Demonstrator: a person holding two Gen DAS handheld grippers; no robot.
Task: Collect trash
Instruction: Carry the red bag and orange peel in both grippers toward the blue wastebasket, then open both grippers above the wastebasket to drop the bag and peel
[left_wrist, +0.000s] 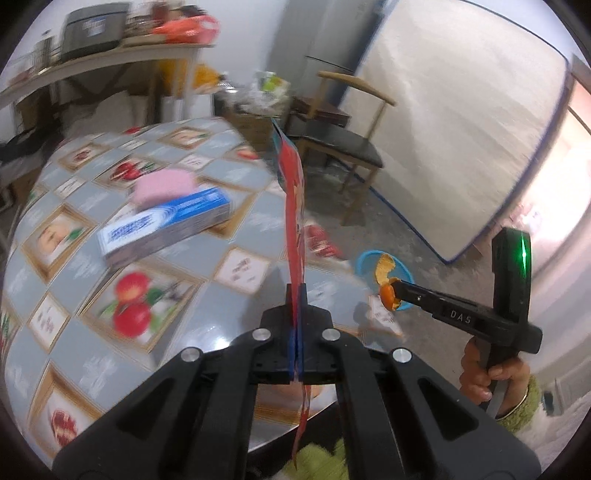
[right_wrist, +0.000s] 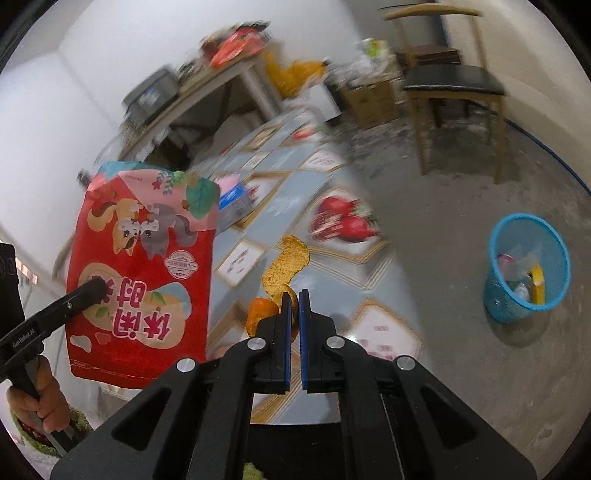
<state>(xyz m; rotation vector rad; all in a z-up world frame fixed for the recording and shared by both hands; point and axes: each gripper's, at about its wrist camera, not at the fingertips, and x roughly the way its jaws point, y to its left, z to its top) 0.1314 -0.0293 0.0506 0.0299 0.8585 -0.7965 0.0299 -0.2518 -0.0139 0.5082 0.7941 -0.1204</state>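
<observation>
Overhead, flat red snack bag (right_wrist: 142, 273) pinched in left gripper (left_wrist: 296, 291), curled orange peel (right_wrist: 284, 269) in right gripper (right_wrist: 294, 295).

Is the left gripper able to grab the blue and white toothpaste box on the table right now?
Probably not yet. The left gripper is shut on a red snack bag, so its fingers are full. The blue and white toothpaste box lies uncovered on the table.

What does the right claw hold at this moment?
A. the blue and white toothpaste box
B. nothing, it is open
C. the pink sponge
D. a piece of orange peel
D: the right claw is shut on the orange peel, which curls up above its tips; the left wrist view shows the same.
</observation>
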